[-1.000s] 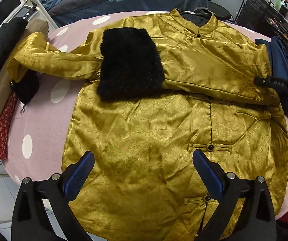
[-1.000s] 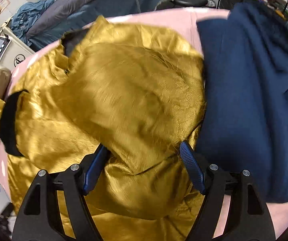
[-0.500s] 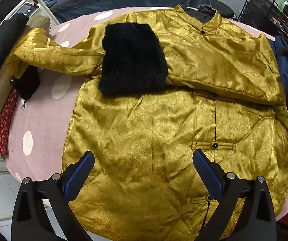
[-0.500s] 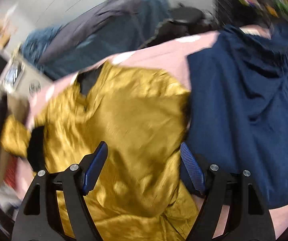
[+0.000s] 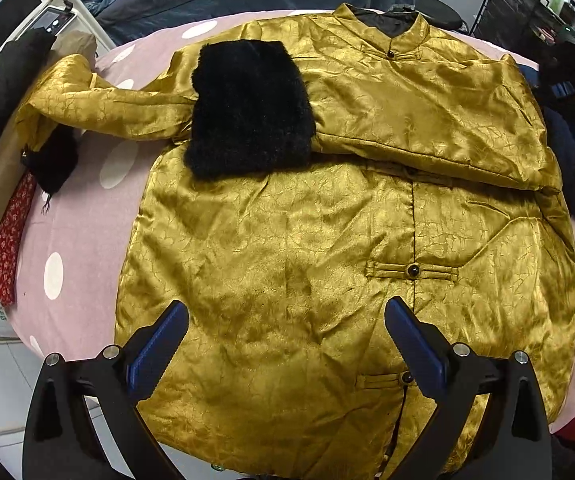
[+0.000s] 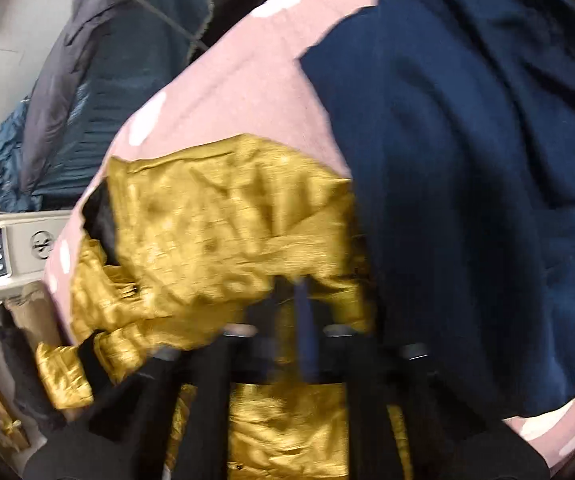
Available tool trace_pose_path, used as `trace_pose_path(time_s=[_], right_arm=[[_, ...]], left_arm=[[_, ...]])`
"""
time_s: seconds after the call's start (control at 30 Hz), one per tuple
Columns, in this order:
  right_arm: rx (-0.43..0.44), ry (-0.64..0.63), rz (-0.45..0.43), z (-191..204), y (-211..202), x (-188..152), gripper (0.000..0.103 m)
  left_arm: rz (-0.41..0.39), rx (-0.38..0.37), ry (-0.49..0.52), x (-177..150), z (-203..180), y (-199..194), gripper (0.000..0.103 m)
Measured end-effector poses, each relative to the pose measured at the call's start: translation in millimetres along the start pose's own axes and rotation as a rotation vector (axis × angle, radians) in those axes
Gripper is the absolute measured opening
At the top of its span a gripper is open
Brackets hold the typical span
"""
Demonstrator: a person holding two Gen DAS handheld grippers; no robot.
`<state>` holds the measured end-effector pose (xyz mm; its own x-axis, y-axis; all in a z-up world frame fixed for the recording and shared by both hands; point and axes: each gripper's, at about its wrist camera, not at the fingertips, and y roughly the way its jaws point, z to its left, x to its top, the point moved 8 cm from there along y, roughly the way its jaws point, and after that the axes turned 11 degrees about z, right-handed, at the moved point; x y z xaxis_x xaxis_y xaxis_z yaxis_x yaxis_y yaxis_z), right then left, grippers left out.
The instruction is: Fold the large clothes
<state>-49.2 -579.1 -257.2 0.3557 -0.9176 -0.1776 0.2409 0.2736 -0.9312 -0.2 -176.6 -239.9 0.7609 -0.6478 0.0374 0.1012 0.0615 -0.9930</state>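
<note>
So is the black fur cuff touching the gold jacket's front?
Touching: the left wrist view shows the black fur cuff lying flat on the gold jacket, overlapping its chest.

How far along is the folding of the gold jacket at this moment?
Early. Done: one sleeve, the one with the black fur cuff, lies folded across the chest of the gold jacket. In hand: nothing; the left gripper hovers open above the hem, and the right gripper is shut, empty. Left: the other sleeve, which hangs off the bed's edge, and the body.

One gold jacket (image 5: 307,240), one navy garment (image 6: 467,160), two black fur cuffs (image 5: 247,108), one pink dotted bedsheet (image 5: 79,248).
</note>
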Motion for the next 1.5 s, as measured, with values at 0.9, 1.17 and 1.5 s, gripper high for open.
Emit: trace_pose_path(time_s=[0.9, 1.17, 1.5], right_arm=[[-0.22, -0.473, -0.095, 8.6, 44.2, -121.0, 0.027], [-0.255, -0.486, -0.102, 30.7, 47.2, -134.4, 0.054], [-0.288, -0.48, -0.132, 24.3, 20.2, -186.1, 0.07]], left_arm=[[0.056, 0.062, 0.095, 143.8, -16.8, 70.2, 0.098], [0.066, 0.062, 0.132, 146.2, -21.0, 89.6, 0.098], [-0.148, -0.189, -0.066, 110.0, 51.5, 8.1, 0.096]])
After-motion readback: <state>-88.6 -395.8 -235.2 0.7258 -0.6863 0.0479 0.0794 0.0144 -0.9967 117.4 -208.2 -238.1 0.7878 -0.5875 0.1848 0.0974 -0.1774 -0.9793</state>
